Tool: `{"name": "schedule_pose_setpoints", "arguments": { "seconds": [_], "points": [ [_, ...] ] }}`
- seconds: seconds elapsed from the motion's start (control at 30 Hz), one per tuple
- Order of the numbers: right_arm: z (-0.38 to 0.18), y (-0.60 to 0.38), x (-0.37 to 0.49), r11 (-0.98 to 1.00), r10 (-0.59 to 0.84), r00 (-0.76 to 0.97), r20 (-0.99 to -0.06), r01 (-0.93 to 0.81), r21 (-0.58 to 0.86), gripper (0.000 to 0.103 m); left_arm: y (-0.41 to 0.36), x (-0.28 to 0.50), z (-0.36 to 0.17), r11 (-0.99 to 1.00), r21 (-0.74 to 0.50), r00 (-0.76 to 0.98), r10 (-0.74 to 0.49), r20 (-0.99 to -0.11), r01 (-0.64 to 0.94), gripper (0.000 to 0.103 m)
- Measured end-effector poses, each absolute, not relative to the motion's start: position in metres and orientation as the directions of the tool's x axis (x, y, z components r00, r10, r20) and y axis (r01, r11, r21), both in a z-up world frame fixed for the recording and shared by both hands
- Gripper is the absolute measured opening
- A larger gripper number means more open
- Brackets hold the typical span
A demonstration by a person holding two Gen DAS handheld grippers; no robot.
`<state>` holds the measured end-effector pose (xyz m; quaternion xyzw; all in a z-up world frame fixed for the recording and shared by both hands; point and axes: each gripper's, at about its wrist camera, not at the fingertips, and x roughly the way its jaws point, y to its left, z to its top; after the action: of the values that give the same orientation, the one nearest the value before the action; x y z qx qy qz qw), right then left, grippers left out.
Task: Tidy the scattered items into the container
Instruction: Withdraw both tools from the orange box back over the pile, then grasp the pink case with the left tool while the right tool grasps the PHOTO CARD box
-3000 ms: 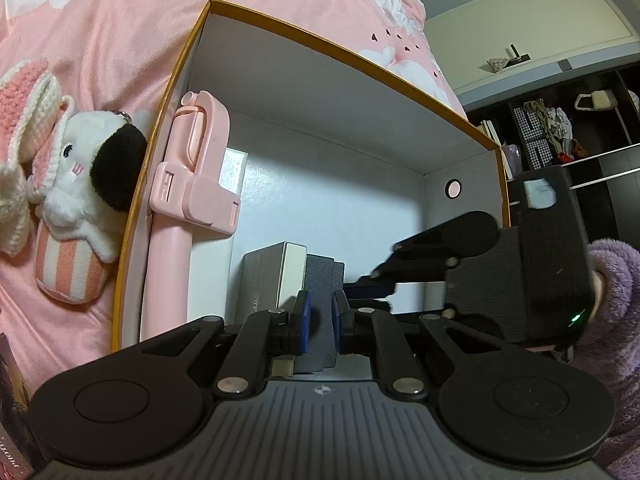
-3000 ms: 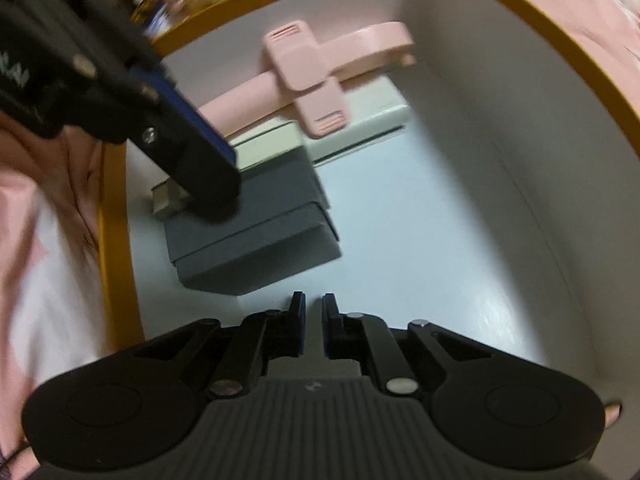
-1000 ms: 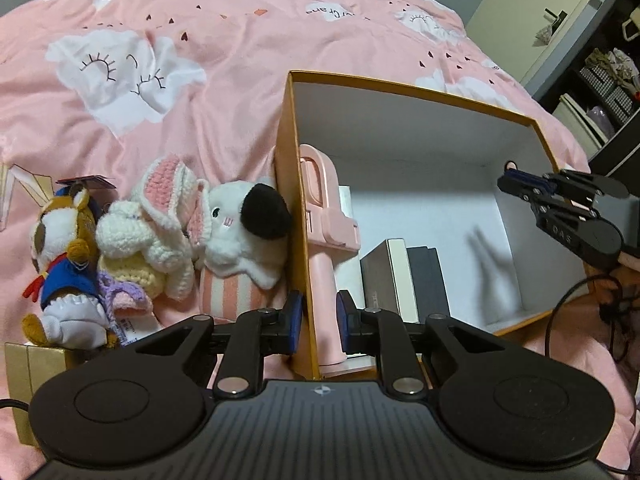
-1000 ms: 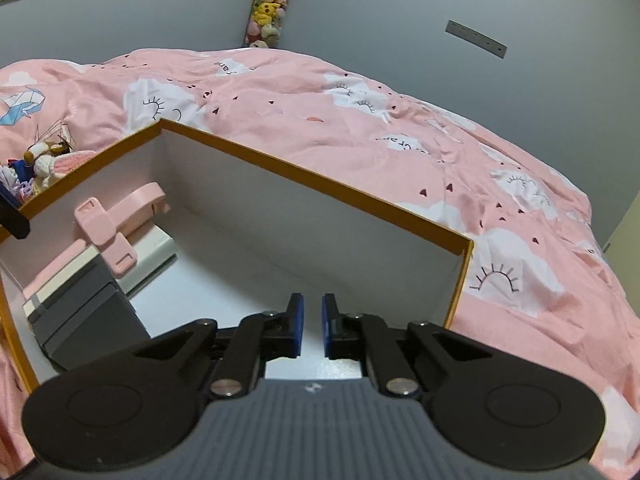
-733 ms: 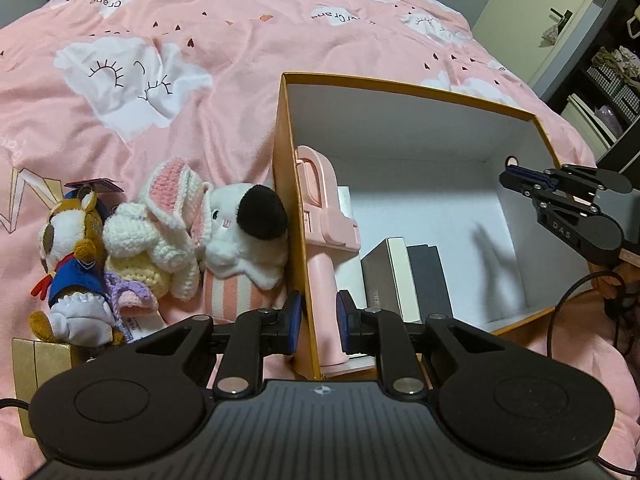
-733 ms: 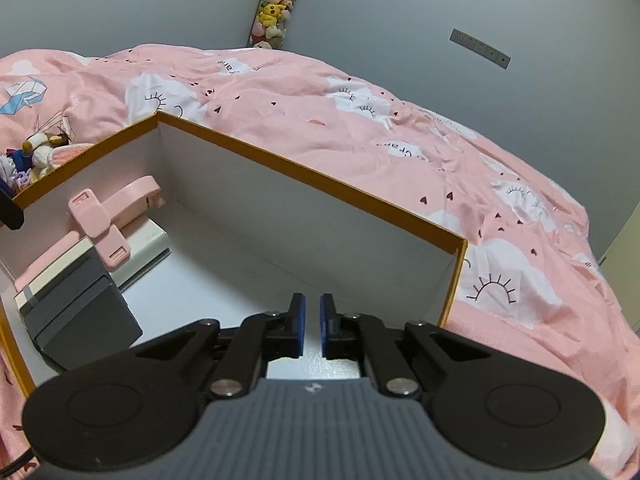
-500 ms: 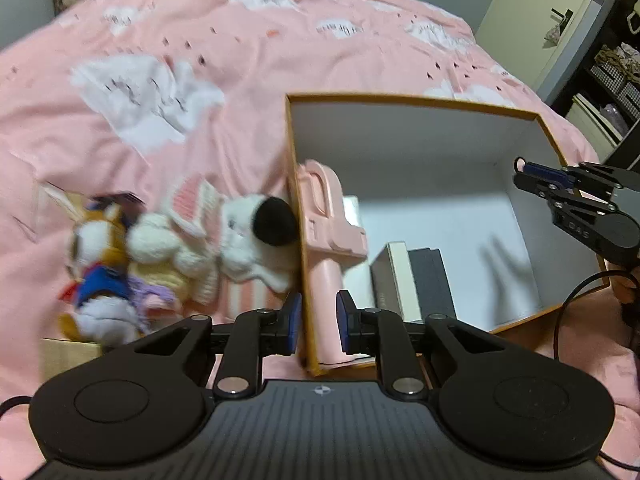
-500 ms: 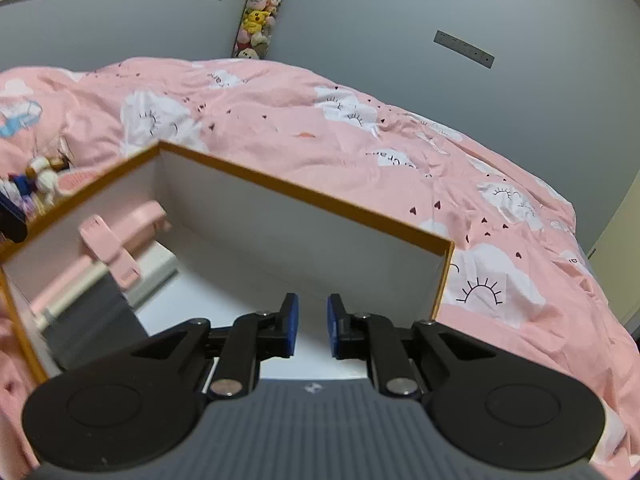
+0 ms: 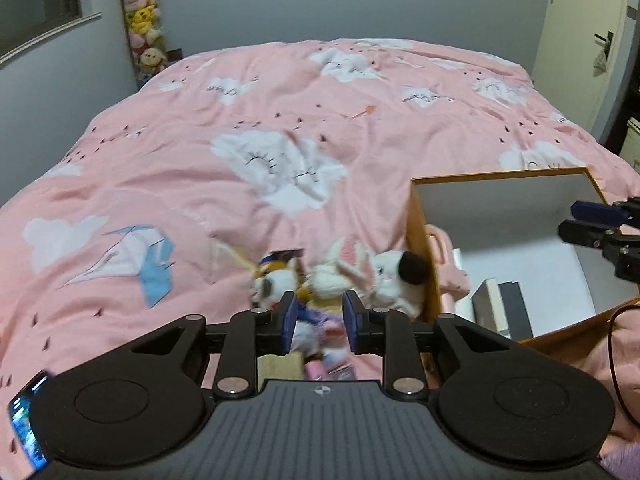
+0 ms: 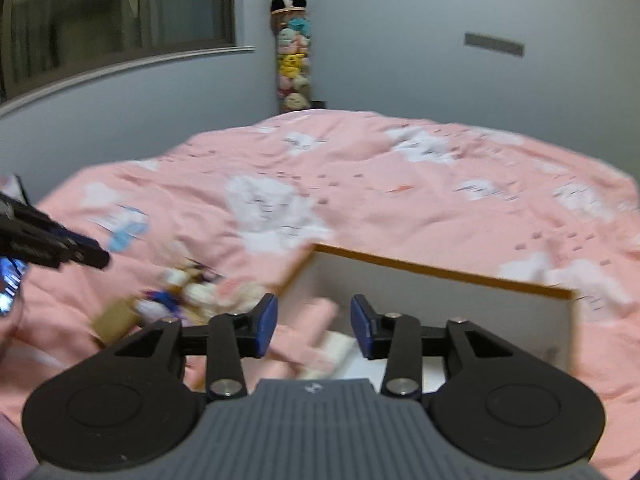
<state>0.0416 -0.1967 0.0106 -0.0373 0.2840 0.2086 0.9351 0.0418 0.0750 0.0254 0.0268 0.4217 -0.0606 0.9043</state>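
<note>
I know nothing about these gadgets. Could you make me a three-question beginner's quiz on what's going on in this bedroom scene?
1. True or false: the plush toys already lie inside the orange-rimmed box.
2. What is between the fingers of the left gripper? A) a plush toy B) the pink holder C) nothing
3. Name the pink thing leaning against the box's inner wall, next to the small grey boxes.

Key
1. False: they lie on the pink bedspread, just outside the box's wall.
2. C: its fingers are opening and grip nothing; the toys lie beyond them.
3. The pink holder, apparently a phone stand.
</note>
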Motion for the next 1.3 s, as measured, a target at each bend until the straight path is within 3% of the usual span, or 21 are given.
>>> {"name": "schedule_pose_setpoints", "arguments": {
  "seconds": [0.07,0.2,0.57,0.97,1.3],
  "points": [
    [0.008,-0.177,0.044,0.899,0.398,0.724,-0.563,-0.43,0.082,0.055,0.084,0.04,0.02,0.994,-0.017,0.615,-0.081,-0.785,0.109,0.036],
    [-0.004,-0.131,0.043,0.851,0.48,0.618,-0.622,-0.501,0.159,0.055,0.097,0.041,-0.001,0.995,-0.06,0.503,-0.095,-0.859,0.085,0.036],
    [-0.068,-0.059,0.046,0.799,0.465,0.334,-0.82,-0.558,0.226,0.04,0.102,0.036,-0.046,0.978,-0.175,0.381,-0.207,-0.901,0.118,0.036],
    [-0.103,-0.047,0.062,0.783,0.513,0.189,-0.837,-0.502,0.367,0.039,0.109,0.037,-0.067,0.966,-0.234,0.357,-0.259,-0.898,0.113,0.035],
    [-0.111,-0.043,0.067,0.825,0.45,0.201,-0.87,-0.467,0.319,0.041,0.111,0.037,-0.07,0.951,-0.284,0.355,-0.31,-0.882,0.123,0.033]
  ]
}}
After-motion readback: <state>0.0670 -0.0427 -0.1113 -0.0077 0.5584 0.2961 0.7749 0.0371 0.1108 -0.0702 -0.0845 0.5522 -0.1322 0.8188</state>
